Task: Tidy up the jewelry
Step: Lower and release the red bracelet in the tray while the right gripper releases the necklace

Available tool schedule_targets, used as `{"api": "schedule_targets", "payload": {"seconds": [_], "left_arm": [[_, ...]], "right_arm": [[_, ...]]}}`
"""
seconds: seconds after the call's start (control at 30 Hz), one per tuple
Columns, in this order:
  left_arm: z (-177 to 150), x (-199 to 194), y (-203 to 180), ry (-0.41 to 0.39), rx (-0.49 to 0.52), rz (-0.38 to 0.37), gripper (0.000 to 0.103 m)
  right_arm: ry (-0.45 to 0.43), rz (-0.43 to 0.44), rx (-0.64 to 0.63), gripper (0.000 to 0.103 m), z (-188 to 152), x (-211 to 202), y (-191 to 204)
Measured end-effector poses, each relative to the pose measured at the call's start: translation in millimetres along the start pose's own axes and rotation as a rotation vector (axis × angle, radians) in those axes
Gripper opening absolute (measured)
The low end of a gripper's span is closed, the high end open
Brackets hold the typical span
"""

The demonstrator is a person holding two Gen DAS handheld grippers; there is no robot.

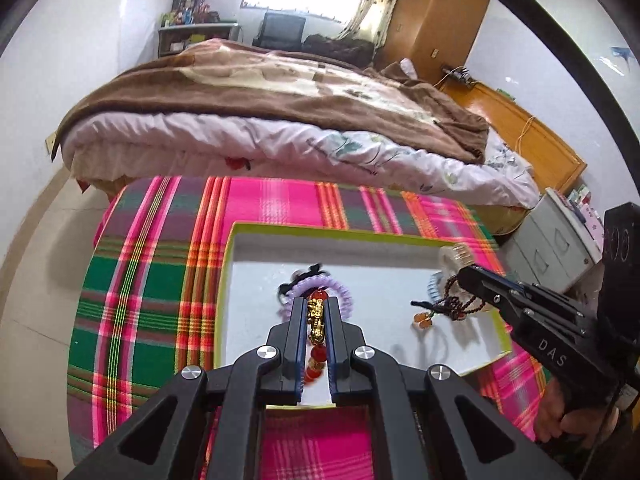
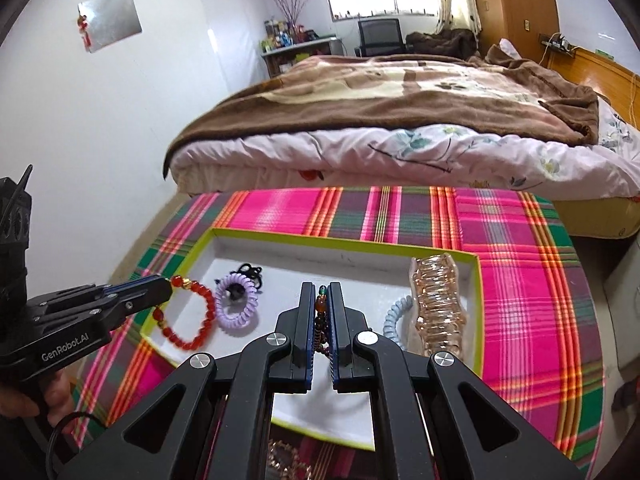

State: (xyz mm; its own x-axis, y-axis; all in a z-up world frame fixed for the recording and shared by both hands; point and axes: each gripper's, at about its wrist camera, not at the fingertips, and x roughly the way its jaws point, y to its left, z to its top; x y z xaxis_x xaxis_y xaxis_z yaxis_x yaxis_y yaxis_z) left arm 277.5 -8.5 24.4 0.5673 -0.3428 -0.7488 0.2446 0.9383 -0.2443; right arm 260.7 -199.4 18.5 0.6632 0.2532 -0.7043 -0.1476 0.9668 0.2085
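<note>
Our left gripper (image 1: 316,312) fingers pinch a red glossy bead bracelet (image 2: 188,312) with gold charm, above the white tray (image 1: 256,280). Right gripper (image 2: 321,300) fingers clamp dark small-bead strand (image 1: 456,300). Purple coil hair tie (image 2: 237,304) just beyond left fingers. Only right view shows ribbed amber clip (image 2: 436,304) on plaid counter (image 2: 520,280).

Your table (image 2: 520,280) wears a pink-green plaid cloth (image 1: 160,280); on it, a white, green-rimmed tray (image 2: 280,236) sits toward the near edge.

bare white floor in the tray's (image 2: 344,240) far half; purple coil (image 2: 237,303) and amber clip (image 2: 438,308) crowd its sides.
</note>
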Motion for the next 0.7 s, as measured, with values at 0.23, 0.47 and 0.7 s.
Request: {"api": "schedule_targets", "payload": {"seconds": [0.23, 0.47, 0.7], "left_arm": [[-8.2, 15.9, 18.6, 0.036, -0.026, 0.043, 0.008], [-13.1, 22.3, 29.8, 0.054, -0.043, 0.080, 0.008], [-16.5, 25.9, 34.2, 0.069, -0.058, 0.093, 0.008]], "right_arm": [[0.059, -0.018, -0.047, 0.006, -3.7, 22.5, 9.4], [0.101, -0.021, -0.074, 0.006, -5.5, 39.4, 16.4], [0.119, -0.016, -0.077, 0.006, -5.8, 47.0, 18.2]]}}
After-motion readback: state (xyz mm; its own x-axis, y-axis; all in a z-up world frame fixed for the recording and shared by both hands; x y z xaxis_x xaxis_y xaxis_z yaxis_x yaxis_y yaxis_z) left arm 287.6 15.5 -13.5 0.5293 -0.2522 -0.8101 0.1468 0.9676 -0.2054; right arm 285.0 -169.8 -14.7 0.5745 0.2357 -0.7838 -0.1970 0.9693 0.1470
